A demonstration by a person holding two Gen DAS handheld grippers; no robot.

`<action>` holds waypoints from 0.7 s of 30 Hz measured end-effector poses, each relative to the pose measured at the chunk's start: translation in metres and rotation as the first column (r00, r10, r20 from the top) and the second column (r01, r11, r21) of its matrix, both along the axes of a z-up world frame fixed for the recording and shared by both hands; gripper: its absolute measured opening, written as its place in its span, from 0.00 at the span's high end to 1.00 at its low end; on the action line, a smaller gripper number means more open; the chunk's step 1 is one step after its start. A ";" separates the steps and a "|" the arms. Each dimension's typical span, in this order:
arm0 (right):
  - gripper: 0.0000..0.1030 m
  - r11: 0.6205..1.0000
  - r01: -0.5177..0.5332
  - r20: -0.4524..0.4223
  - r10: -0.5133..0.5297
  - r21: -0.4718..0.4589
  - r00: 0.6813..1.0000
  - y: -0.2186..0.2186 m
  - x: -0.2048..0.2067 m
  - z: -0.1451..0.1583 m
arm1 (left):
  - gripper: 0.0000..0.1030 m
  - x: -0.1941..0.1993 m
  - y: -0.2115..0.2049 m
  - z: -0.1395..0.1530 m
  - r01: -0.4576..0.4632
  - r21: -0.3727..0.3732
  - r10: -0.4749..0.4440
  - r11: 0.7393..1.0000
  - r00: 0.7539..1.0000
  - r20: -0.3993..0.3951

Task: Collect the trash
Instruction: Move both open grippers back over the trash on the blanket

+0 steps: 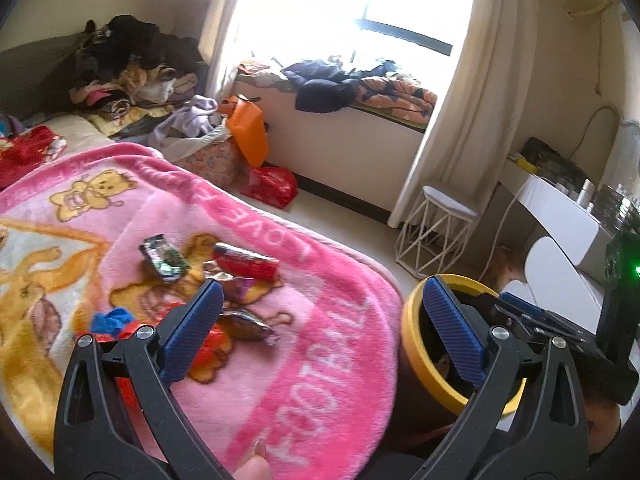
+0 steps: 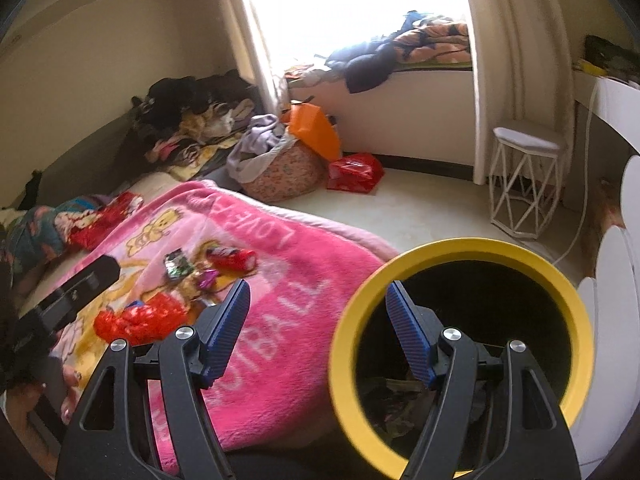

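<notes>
Several snack wrappers lie on a pink blanket (image 1: 312,320): a green foil wrapper (image 1: 164,258), a red wrapper (image 1: 246,264), a dark foil wrapper (image 1: 248,322) and a blue scrap (image 1: 112,320). My left gripper (image 1: 320,332) is open and empty above the blanket's edge, its left finger over the wrappers. A yellow-rimmed dark bin (image 2: 460,356) stands beside the bed with trash at its bottom. My right gripper (image 2: 316,332) is open and empty, straddling the bin's near rim. The bin (image 1: 412,328) and the right gripper's body show in the left wrist view too.
A white wire stool (image 2: 524,184) stands on the floor by the curtain. A floral basket of clothes (image 2: 280,172), an orange bag (image 2: 316,130) and a red bag (image 2: 354,172) sit past the bed. Clothes are piled on the bed's far end and window ledge. A white desk (image 1: 560,208) is at right.
</notes>
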State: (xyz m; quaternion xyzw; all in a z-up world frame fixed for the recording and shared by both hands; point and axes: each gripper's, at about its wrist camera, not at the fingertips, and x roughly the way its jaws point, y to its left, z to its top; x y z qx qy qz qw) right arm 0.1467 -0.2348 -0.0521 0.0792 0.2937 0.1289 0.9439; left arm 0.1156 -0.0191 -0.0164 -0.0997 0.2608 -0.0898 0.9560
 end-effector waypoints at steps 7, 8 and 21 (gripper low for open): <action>0.33 0.997 -0.075 -0.003 0.075 -0.013 0.997 0.034 0.004 -0.001 | 0.10 -0.001 0.028 0.001 -0.061 0.002 0.061 0.998 0.998 0.001; 0.33 0.996 -0.088 -0.007 0.087 -0.015 0.996 0.040 0.005 -0.002 | 0.10 -0.001 0.031 0.002 -0.068 0.003 0.068 0.998 0.998 0.001; 0.33 0.978 -0.200 -0.036 0.198 -0.066 0.980 0.094 0.019 -0.010 | 0.10 -0.004 0.080 0.000 -0.173 0.002 0.173 0.985 0.985 -0.011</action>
